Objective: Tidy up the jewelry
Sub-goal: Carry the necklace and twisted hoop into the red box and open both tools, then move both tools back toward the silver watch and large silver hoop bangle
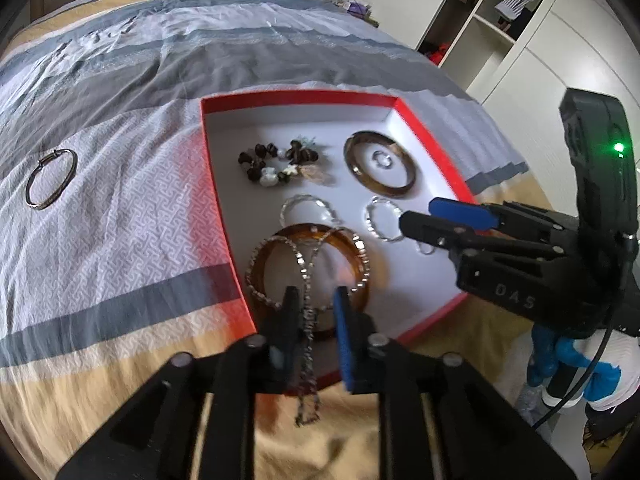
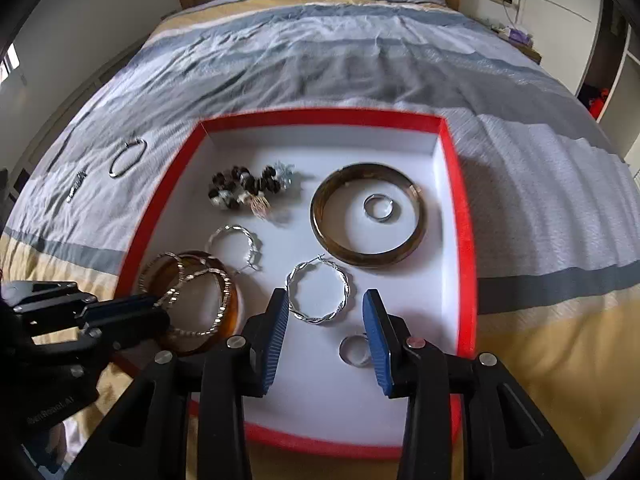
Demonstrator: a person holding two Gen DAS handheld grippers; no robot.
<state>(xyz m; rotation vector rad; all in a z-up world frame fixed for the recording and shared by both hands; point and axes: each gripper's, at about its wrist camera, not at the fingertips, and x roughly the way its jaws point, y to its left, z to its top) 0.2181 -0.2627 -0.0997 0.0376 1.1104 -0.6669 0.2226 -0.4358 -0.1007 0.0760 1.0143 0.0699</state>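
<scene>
Left of the red box [image 2: 460, 208], on the striped bedspread [image 2: 360, 60], lie 2 loose pieces: a small dark item [image 2: 76, 186] too tiny to identify, and a thin metal bangle [image 2: 128, 158] nearer the box's left wall.

At the box's near-left corner, the left gripper [image 1: 316, 300] has its jaws slightly apart. A silver chain [image 1: 307, 264] runs between them, blurred, and the pads do not appear to pinch it. Its lower end trails past the box's near rim, smeared and hard to read. The chain crosses an amber bangle [image 2: 224, 320] ringed by 2 sparkling bracelets; the left gripper's fingers cover part of that stack.

Toward the box's far-left corner sits a dark bead bracelet [image 2: 244, 186], tangled with pale beads and a gold piece whose shape is unclear. Nearer the box's middle are 2 twisted silver hoops [image 2: 236, 246] [image 2: 318, 294].

Over the box's near-middle hangs the right gripper [image 2: 325, 300], jaws moderately wide and holding nothing. A small ring [image 2: 354, 350] lies on the box floor, half hidden behind its right blue pad.

In the box's far-right part rests a brown bangle [image 2: 366, 216], flat, with 1 small silver ring [image 2: 378, 208] inside it.
</scene>
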